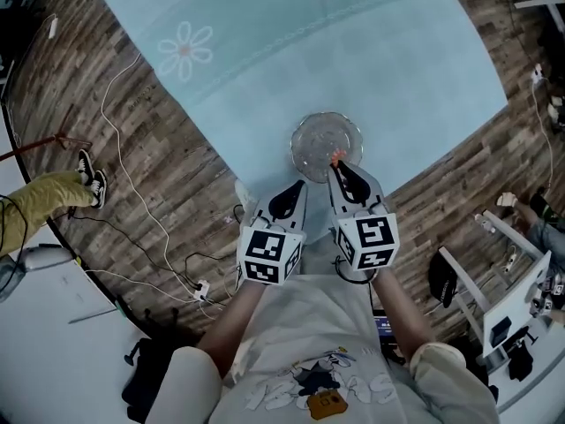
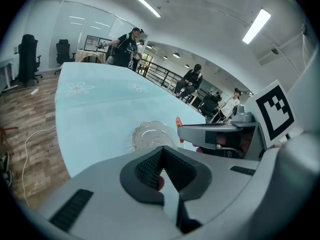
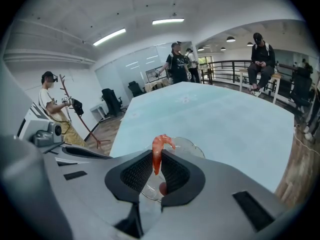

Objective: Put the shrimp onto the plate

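A clear glass plate sits near the front edge of the light blue table. My right gripper is shut on an orange shrimp, which hangs at the plate's near rim. In the right gripper view the shrimp stands up between the pads, with the plate just beyond and below. My left gripper hovers beside it, short of the plate, jaws closed on nothing. The left gripper view shows the plate ahead and the shrimp at the right gripper's tip.
The table's front edge runs under both grippers. White cables lie on the wooden floor at left, near a person's legs and sneakers. A white desk stands at right. Several people are beyond the table's far end.
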Demonstrator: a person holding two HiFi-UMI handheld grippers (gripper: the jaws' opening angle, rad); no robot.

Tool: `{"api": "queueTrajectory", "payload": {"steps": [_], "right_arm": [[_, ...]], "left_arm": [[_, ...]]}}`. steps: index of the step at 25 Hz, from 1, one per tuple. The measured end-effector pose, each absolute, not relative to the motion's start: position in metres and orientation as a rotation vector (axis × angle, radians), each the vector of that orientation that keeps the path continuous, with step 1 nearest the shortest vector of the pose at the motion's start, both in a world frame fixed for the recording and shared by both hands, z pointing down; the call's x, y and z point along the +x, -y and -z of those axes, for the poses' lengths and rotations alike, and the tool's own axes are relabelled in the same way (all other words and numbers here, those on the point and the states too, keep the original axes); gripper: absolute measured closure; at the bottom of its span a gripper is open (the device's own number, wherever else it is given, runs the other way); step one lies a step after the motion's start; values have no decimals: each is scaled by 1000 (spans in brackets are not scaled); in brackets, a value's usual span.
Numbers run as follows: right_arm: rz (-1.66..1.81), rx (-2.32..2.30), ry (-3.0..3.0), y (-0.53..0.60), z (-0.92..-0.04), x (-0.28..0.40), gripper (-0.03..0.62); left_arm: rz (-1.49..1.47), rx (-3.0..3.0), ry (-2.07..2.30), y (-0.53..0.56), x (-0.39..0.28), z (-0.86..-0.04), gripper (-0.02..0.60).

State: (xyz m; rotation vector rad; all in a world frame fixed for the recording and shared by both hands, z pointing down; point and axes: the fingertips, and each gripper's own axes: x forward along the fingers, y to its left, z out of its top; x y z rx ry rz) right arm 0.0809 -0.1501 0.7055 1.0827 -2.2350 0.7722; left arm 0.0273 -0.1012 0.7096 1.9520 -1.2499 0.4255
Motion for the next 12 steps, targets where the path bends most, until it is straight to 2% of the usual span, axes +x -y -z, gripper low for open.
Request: {"api": "queueTrajectory", "payload": {"steps": [12], "right_arm": [[-797, 1059, 2180, 156, -745, 80, 523]], "left_arm": [[-432, 1906, 1234, 102, 31, -742, 575]]}}
